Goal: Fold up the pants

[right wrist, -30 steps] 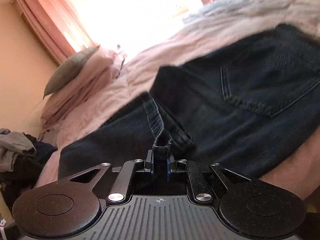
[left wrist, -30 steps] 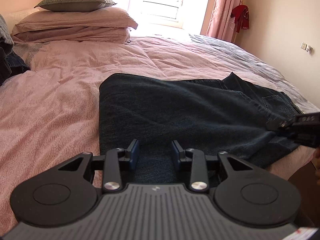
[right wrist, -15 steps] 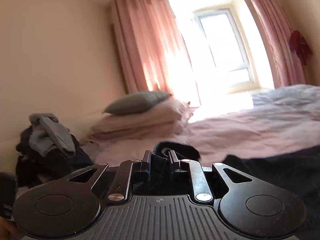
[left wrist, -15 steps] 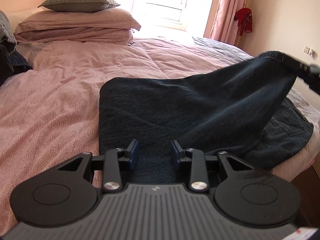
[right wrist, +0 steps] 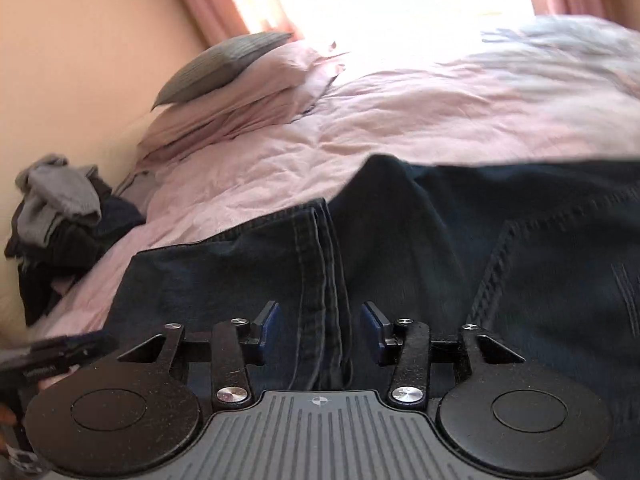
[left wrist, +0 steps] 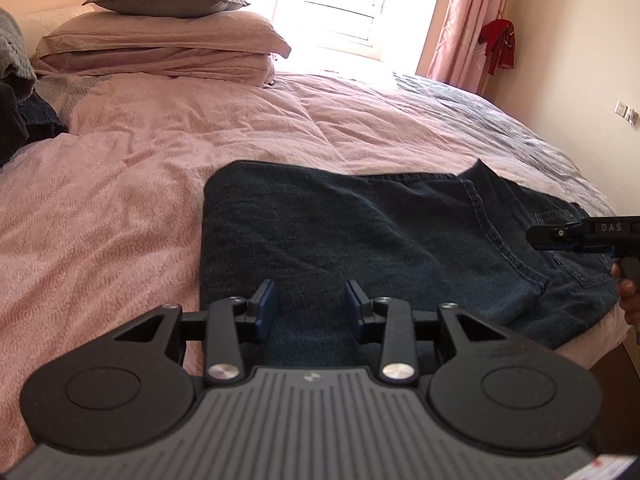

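Dark blue jeans [left wrist: 360, 232] lie folded on the pink quilt [left wrist: 120, 200], leg end laid over the seat with its back pocket [right wrist: 560, 280]. My left gripper [left wrist: 312, 308] hovers over the near edge of the fold, pads apart, nothing pinched. My right gripper [right wrist: 320, 332] is over the stitched leg hem [right wrist: 320, 260]. Its jaws are opening, and the hem lies loose between them without touching the pads. In the left wrist view the right gripper [left wrist: 560, 236] reaches in from the right above the pocket area, with a hand [left wrist: 628, 296] behind it.
Stacked pink pillows with a grey one [left wrist: 160, 40] sit at the head of the bed. A pile of grey and dark clothes [right wrist: 60, 220] lies by the wall at left. The bed's edge drops off just right of the jeans. A red garment [left wrist: 498, 40] hangs by the curtain.
The right gripper lifted the leg end high, swung it over and laid it on the seat, then let go of the hem. The left gripper stayed put.
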